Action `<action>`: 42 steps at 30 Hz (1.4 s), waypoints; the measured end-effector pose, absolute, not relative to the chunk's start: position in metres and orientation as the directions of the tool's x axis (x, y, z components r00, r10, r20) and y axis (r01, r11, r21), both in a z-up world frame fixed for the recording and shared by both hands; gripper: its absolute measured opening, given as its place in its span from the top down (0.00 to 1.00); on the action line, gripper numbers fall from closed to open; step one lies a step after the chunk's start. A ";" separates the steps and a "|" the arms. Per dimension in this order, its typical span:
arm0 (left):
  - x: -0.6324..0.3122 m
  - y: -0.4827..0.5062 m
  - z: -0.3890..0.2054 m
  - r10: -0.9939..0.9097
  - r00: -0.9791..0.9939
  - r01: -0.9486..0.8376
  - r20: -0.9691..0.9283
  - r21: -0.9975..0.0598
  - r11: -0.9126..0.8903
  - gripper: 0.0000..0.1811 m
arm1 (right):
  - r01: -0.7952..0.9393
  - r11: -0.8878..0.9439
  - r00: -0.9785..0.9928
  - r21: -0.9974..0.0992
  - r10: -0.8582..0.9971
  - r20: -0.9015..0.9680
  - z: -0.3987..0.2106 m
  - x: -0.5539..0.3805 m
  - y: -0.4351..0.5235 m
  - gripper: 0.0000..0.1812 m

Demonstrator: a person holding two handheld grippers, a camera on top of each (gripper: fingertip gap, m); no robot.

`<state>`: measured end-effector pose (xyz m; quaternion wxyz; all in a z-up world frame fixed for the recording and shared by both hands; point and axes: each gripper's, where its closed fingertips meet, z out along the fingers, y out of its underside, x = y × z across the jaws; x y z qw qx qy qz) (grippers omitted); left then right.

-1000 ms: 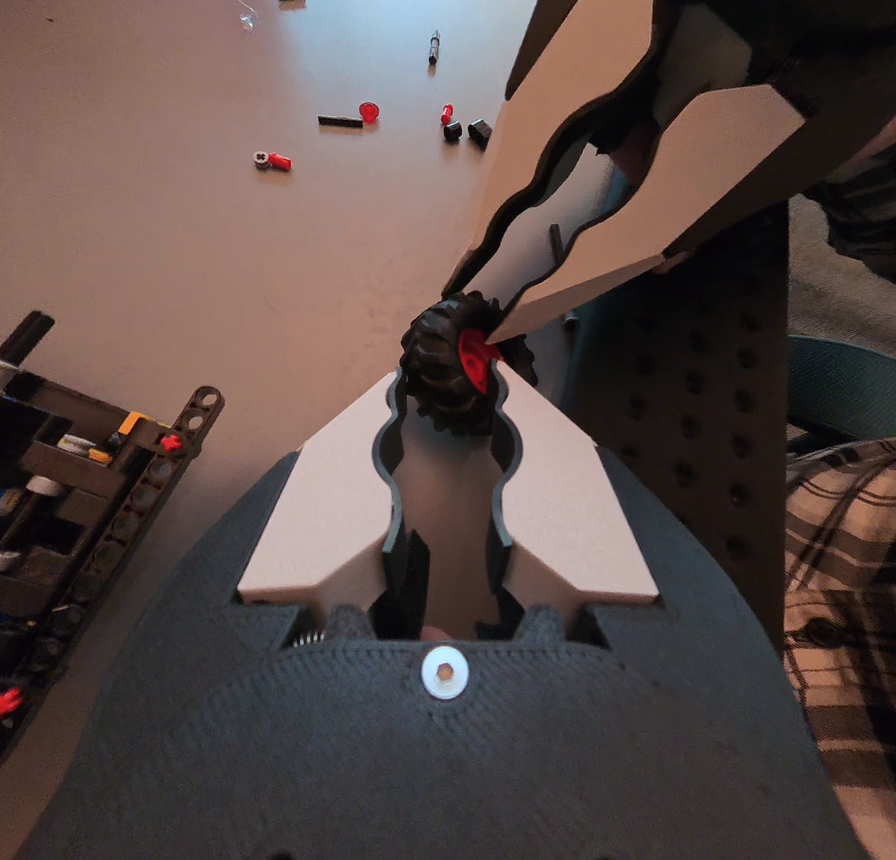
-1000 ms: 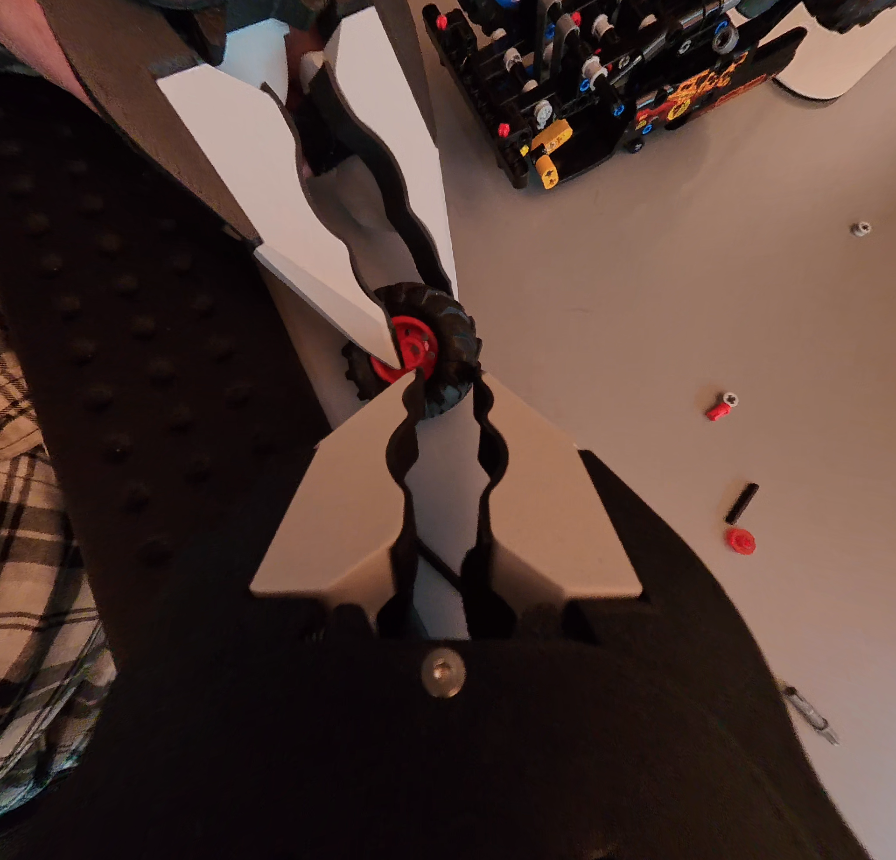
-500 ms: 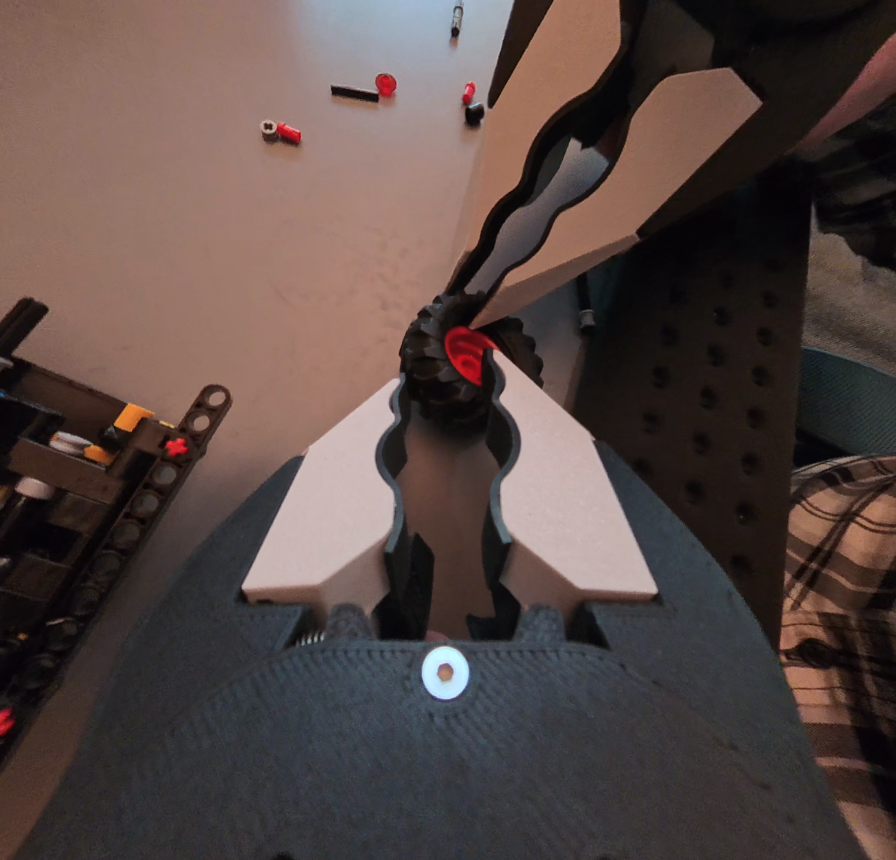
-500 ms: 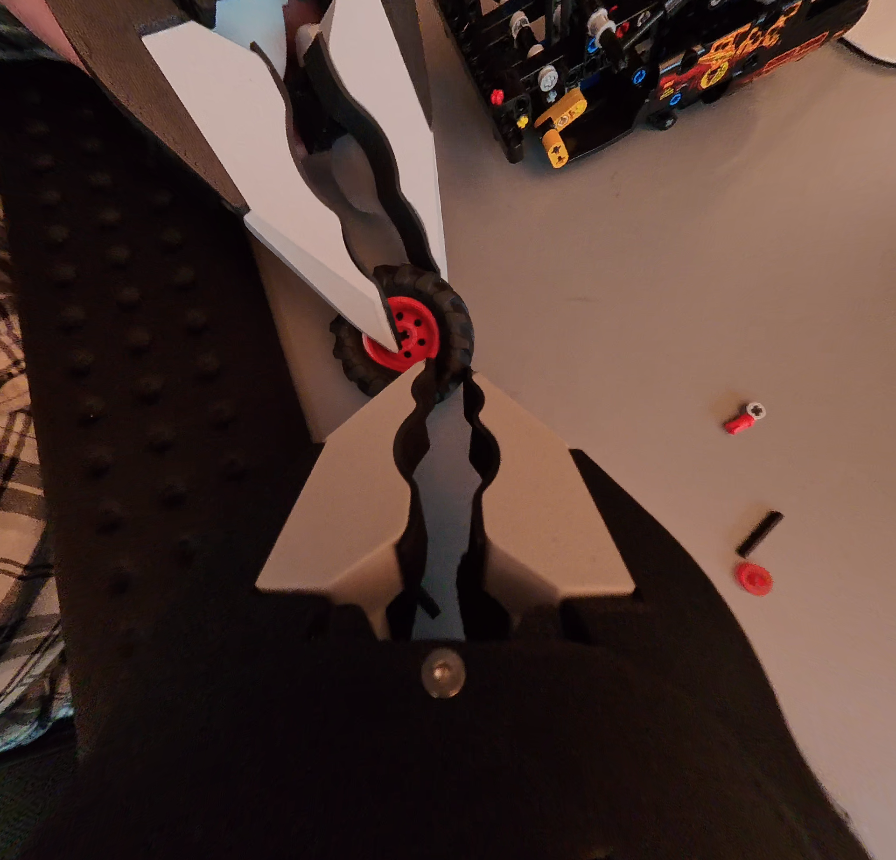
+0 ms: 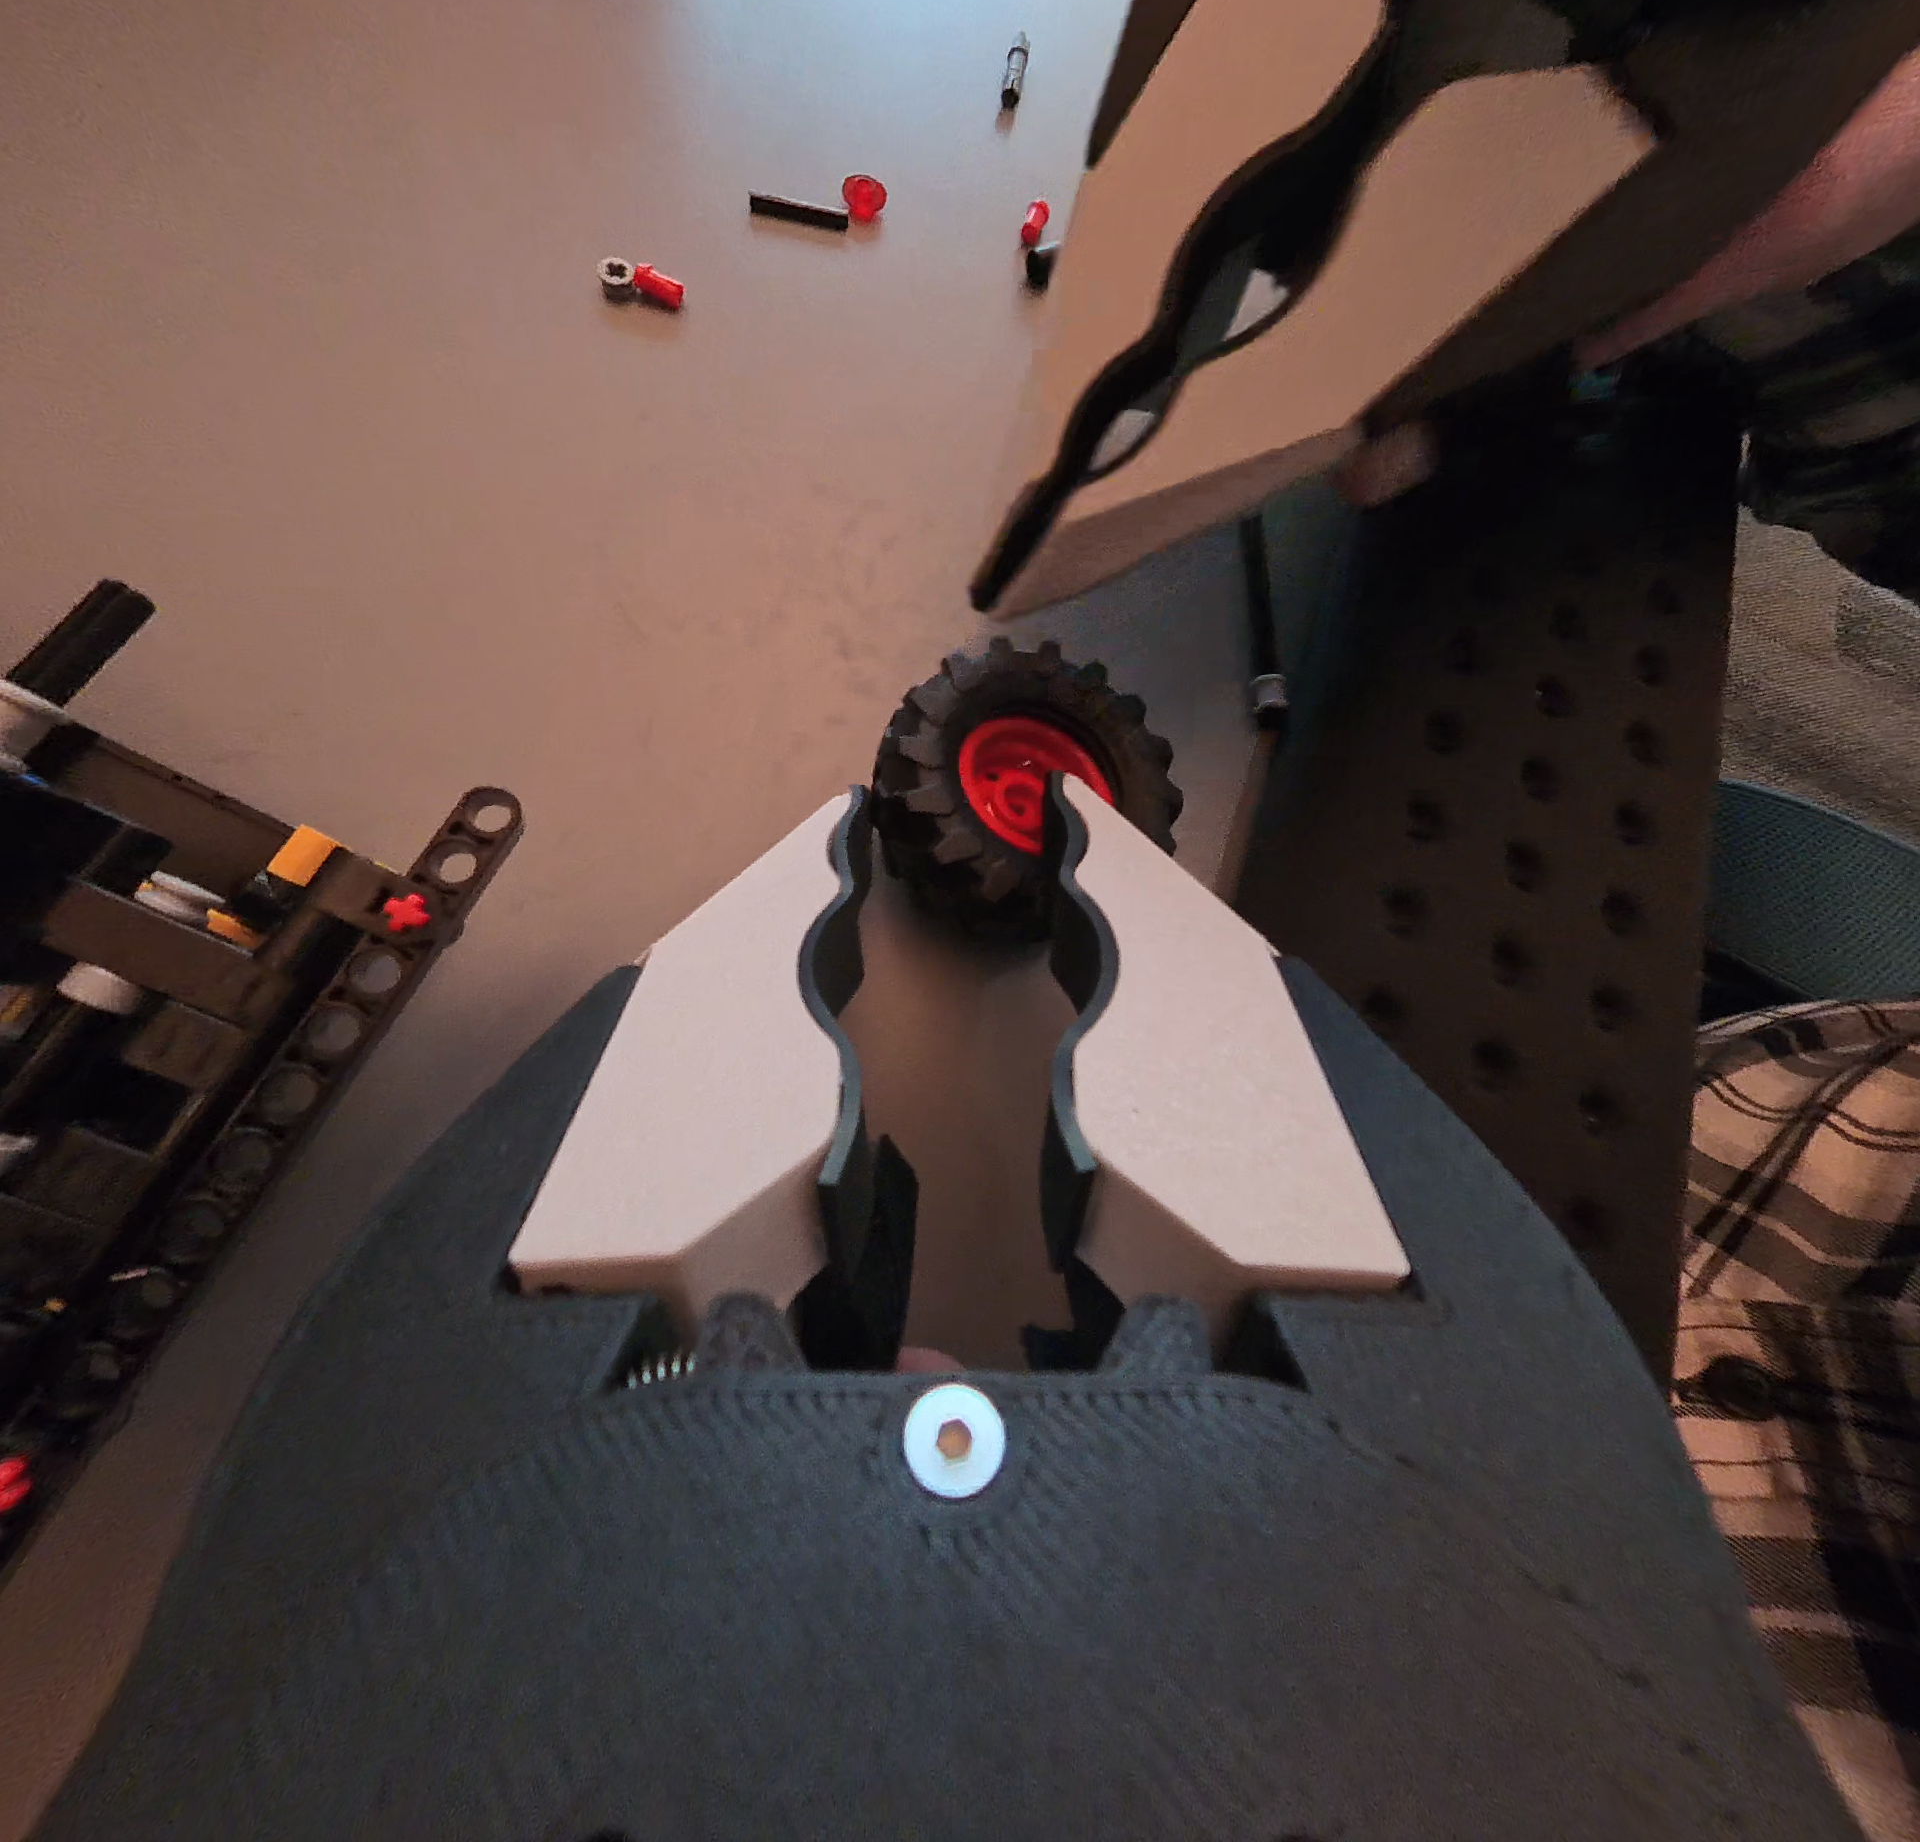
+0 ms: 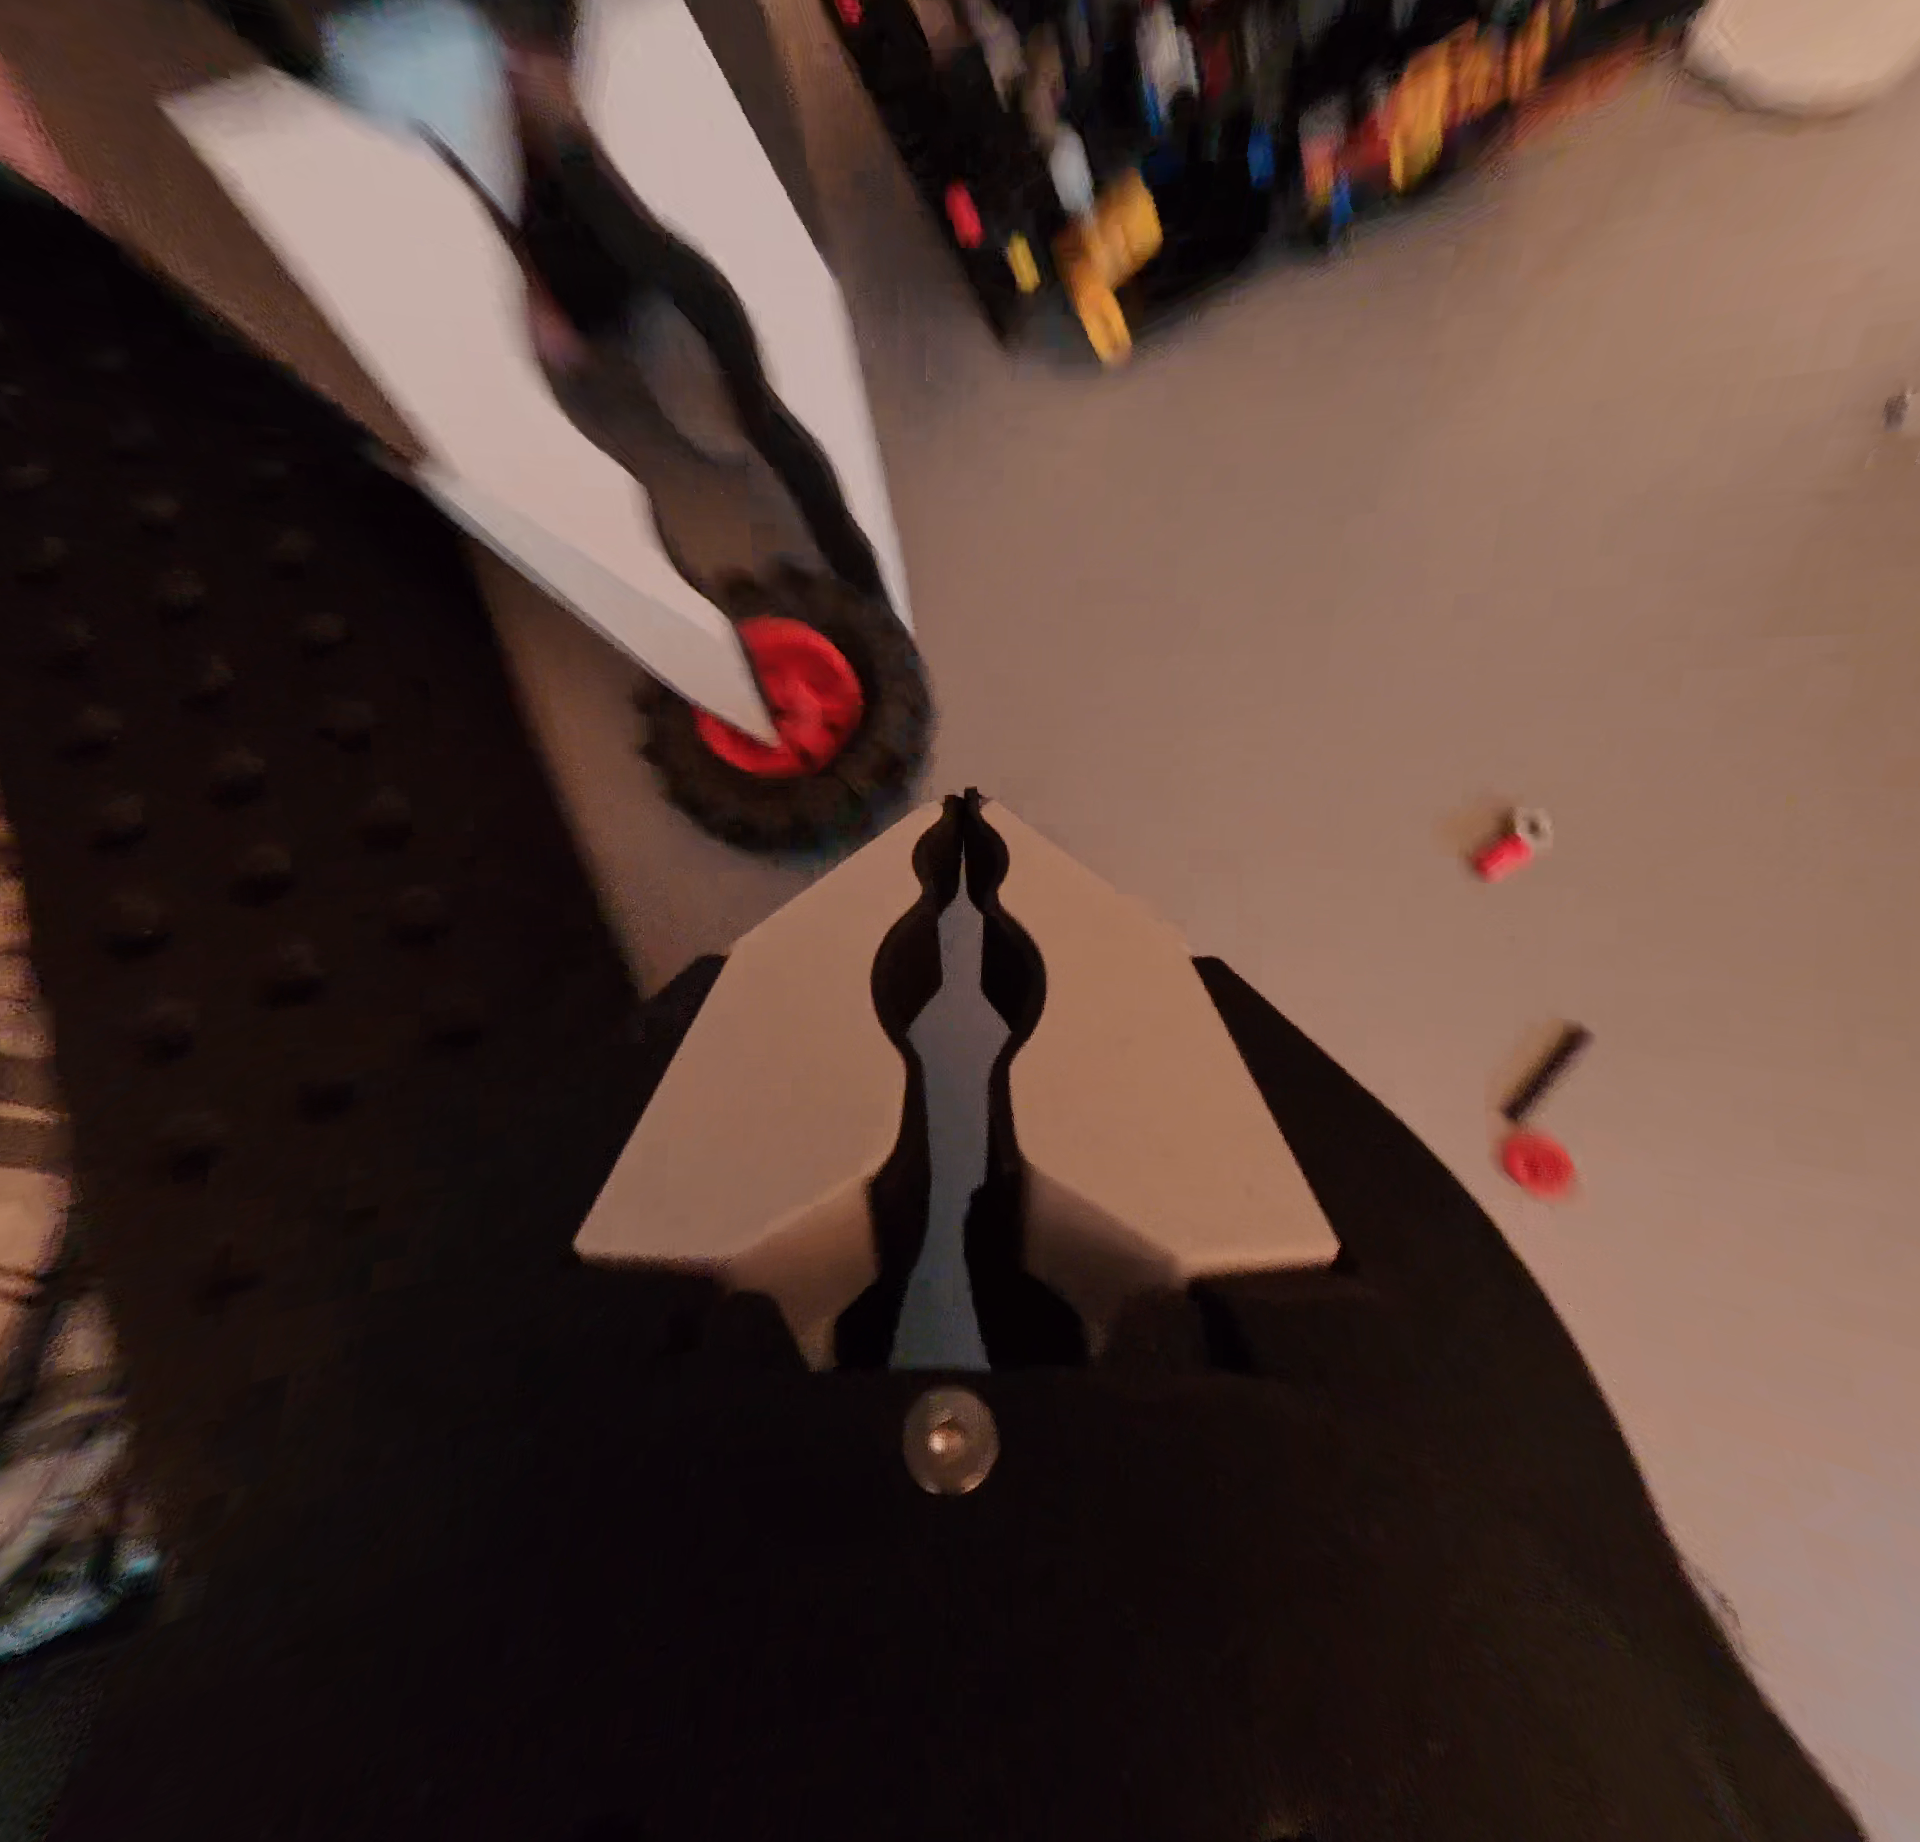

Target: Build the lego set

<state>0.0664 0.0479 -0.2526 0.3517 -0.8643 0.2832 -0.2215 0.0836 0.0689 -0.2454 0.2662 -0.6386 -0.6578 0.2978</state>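
In the left wrist view, the left gripper (image 5: 956,816) grips a small wheel (image 5: 1023,779), a black knobby tyre on a red rim, between its 2 fingertips, held above the near edge of a pale beige table (image 5: 416,390). The right gripper (image 5: 1003,587) hangs just beyond the wheel, apart from it, its wavy jaws almost together with nothing in them. Loose parts lie farther off on the table: a black axle (image 5: 798,210) beside a red round piece (image 5: 863,195), a red pin with a grey end (image 5: 641,282) and a dark pin (image 5: 1013,67). The black lego model (image 5: 156,1013) sits at the left edge, a holed beam sticking out. A black perforated panel (image 5: 1507,857) stands right of the table, with plaid cloth (image 5: 1808,1273) beyond it. The right wrist view is motion-blurred: the right gripper (image 6: 964,803) has its tips touching and empty; the left gripper (image 6: 821,670) clasps the wheel (image 6: 800,701) just ahead. The model (image 6: 1195,130) shows orange markings too blurred to read; no other writing is legible
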 end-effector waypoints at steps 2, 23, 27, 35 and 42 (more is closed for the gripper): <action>0.067 0.047 -0.253 -0.651 0.742 -0.353 0.158 -0.734 -0.580 0.82 | 0.741 0.009 -0.012 -0.671 1.000 0.000 -0.265 0.089 0.077 1.00; 0.068 0.051 -0.252 -0.628 0.778 -0.419 0.024 -0.725 -0.546 0.85 | 0.742 -0.008 0.016 -0.670 1.000 0.006 -0.243 0.079 0.061 0.98; 0.067 0.052 -0.253 -0.626 0.780 -0.441 -0.015 -0.723 -0.532 0.86 | 0.787 0.062 -0.015 -0.613 0.997 0.082 -0.245 0.077 0.062 0.98; 0.067 0.054 -0.254 -0.623 0.779 -0.475 -0.078 -0.722 -0.503 0.87 | 0.798 0.153 -0.059 -0.584 0.982 0.178 -0.248 0.075 0.062 0.98; 0.065 0.054 -0.249 -0.623 0.779 -0.464 -0.077 -0.739 -0.489 0.90 | 0.696 0.168 -0.067 -0.698 0.983 0.170 -0.240 0.079 0.056 0.99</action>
